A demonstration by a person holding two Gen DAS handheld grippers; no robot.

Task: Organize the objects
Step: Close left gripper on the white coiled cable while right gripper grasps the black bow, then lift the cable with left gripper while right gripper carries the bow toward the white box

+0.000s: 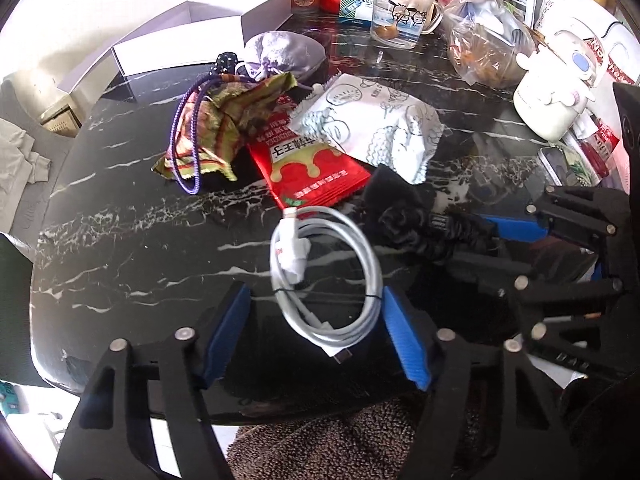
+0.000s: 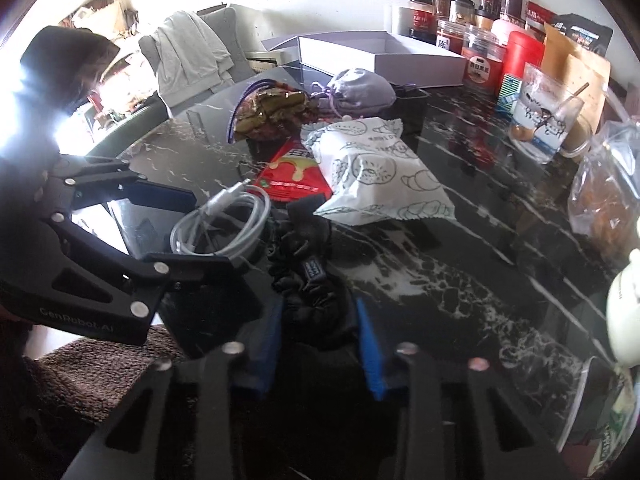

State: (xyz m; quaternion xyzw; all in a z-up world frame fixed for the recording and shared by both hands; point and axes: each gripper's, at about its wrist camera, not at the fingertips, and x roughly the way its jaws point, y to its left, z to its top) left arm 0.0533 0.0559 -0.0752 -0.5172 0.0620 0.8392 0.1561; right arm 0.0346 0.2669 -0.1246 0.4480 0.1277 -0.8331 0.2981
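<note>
Marble tabletop (image 1: 132, 216): left gripper (image 1: 316, 300) straddles white cable coil (image 1: 324, 280) (pads apart); right gripper (image 2: 318, 320) clenches black scrunchie (image 2: 308, 280).

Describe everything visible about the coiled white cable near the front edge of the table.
The white charging cable is wound into a loose round coil of several loops, bound by a thin dark tie, with a white paper tag wrapped round one side. One plug sticks out at the top, another at the bottom. It looks smooth and plastic-coated. It lies flat on the black marble-patterned table between the blue pads of the left gripper. Its right edge meets one pad; the other stands clear. A black scrunchie lies beside it.
</note>
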